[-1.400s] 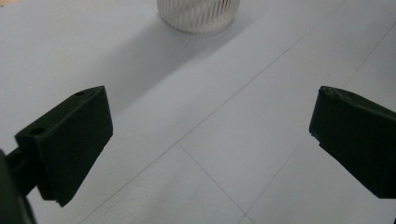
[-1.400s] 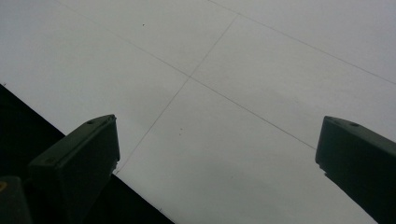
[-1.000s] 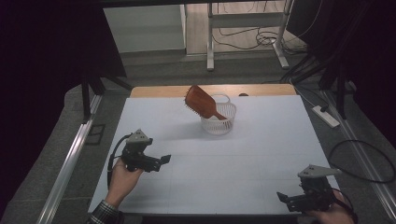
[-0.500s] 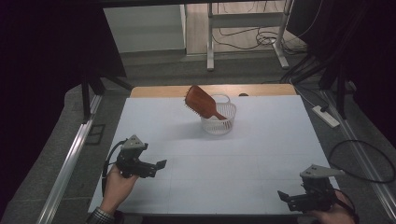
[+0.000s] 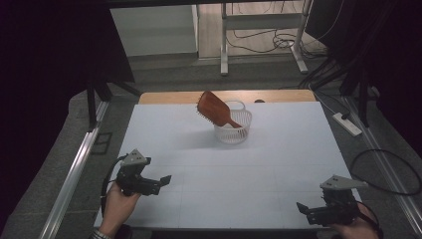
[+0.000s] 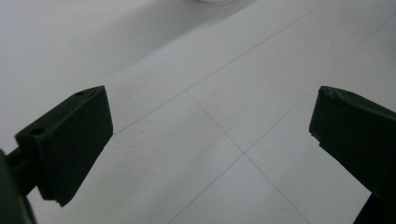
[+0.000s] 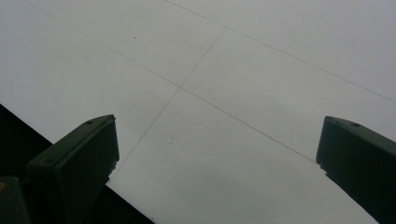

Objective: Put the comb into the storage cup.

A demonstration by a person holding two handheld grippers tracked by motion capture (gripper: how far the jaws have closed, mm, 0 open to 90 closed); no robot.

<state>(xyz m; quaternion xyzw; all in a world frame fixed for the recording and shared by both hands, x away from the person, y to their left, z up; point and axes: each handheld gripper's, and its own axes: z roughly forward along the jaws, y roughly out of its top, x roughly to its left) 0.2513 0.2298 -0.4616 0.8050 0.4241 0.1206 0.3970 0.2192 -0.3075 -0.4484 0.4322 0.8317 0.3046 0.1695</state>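
A brown hairbrush (image 5: 213, 108) leans handle-down in a small white wire basket (image 5: 234, 127) at the far middle of the white table (image 5: 278, 149). My left gripper (image 5: 160, 182) hovers over the table's near left, held by a hand, jaws wide apart with nothing between them; its view (image 6: 210, 140) looks down on bare tabletop, the basket's base (image 6: 212, 1) just at the top edge. My right gripper (image 5: 304, 209) sits at the near right corner, open and empty; its view (image 7: 215, 154) looks onto the table and its front edge.
Beyond the table's wooden far edge (image 5: 224, 95) stand metal desk legs (image 5: 224, 50) and cables on the floor. A power strip (image 5: 347, 124) lies off the right side. An aluminium rail (image 5: 74, 169) runs along the left.
My left gripper has drawn back toward the near left edge of the table, staying open. The right gripper has barely moved.
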